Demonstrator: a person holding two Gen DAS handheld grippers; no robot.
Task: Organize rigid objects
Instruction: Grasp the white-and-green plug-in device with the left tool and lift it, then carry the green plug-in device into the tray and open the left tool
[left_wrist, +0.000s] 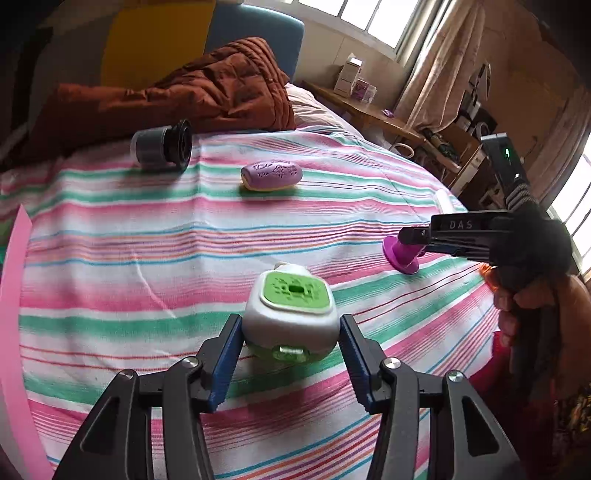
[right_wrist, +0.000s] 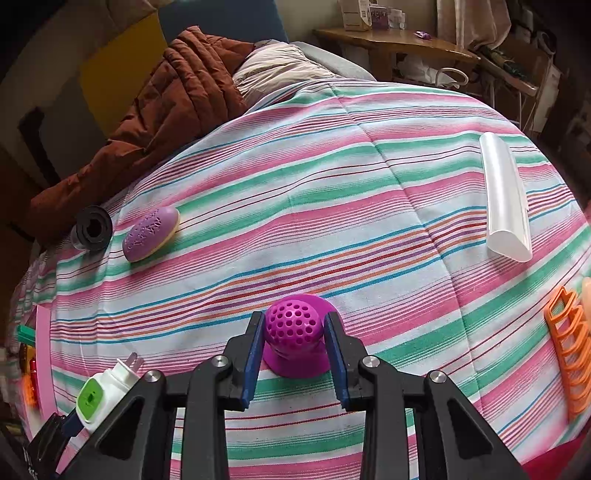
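Striped bedspread (right_wrist: 332, 192) bears everything: left gripper (left_wrist: 290, 328) seemingly pinches the white-green plug-in diffuser (left_wrist: 291, 306); right gripper (right_wrist: 295, 332) clamps the perforated magenta dome (right_wrist: 295, 325), a white tube (right_wrist: 506, 199) at two o'clock.

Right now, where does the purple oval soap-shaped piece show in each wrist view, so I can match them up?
Left wrist view: the purple oval piece lies upper centre on the striped sheet, right of the black cylinder.
Right wrist view: the same piece sits at mid-left, again just right of the black cylinder.
Shared landmark: the rust-brown quilt behind both.
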